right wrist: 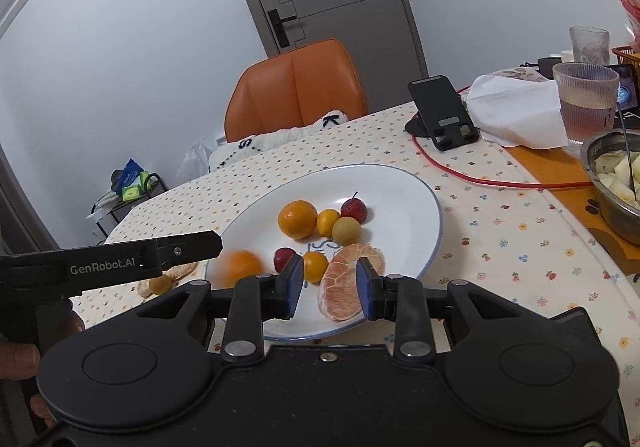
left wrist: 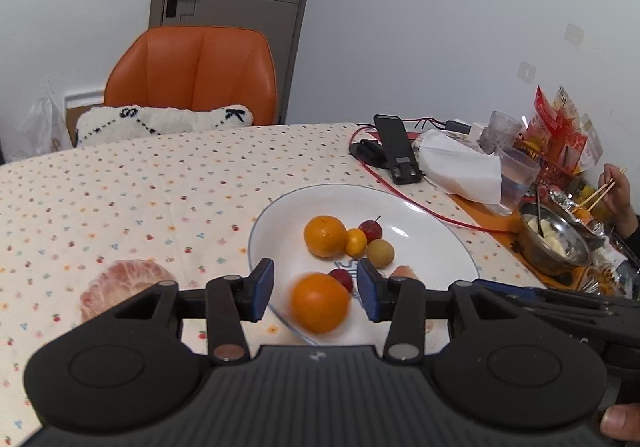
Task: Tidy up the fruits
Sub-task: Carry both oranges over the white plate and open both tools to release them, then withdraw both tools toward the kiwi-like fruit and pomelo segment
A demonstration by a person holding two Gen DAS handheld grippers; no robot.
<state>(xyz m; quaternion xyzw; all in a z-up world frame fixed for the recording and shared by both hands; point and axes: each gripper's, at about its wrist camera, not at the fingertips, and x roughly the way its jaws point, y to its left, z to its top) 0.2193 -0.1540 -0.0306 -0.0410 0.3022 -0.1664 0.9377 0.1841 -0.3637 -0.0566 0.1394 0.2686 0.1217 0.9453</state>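
Dotted tablecloth (left wrist: 120, 183), white plate (right wrist: 400, 183) as landmark. Left gripper (left wrist: 316, 293) spread, blurred orange (left wrist: 320, 303) loose at plate's near rim. Right gripper (right wrist: 328, 291) spread around pomelo segment (right wrist: 344, 283) on plate. Lower gently, avoid rolling fruit off.

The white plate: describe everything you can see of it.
The white plate is wide, shallow and glossy, probably ceramic, with a thin blue rim line and a blue mark painted at its centre. It lies flat on the dotted tablecloth. On it sit an orange, a blurred orange at the near edge, small yellow fruits, two red fruits and a peeled citrus piece. Both tongs hang open over its near side.
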